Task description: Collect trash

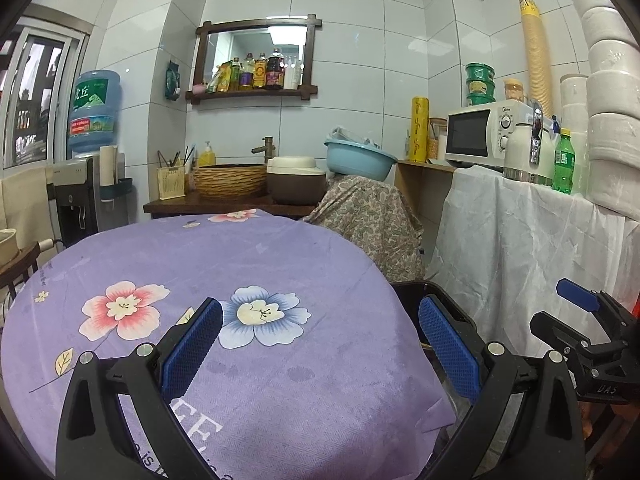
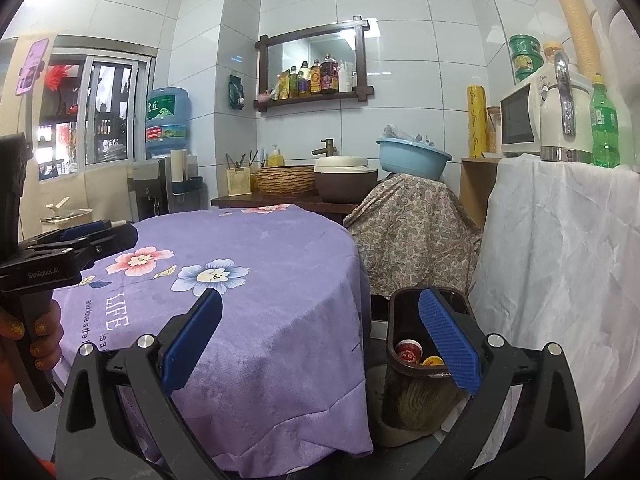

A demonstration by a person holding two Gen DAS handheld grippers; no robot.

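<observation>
Trash bin point(image 2: 404, 396), apparently holding cups, beside purple table point(image 2: 260, 300); both grippers' fingers apart, empty.

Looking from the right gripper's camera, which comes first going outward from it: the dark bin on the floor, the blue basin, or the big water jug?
1. Dark bin, closest, on the floor just beside the right gripper, with trash inside.
2. Blue basin, farther back on the right, sitting on a patterned cloth.
3. Water jug, farthest, at the back left by the window.
</observation>
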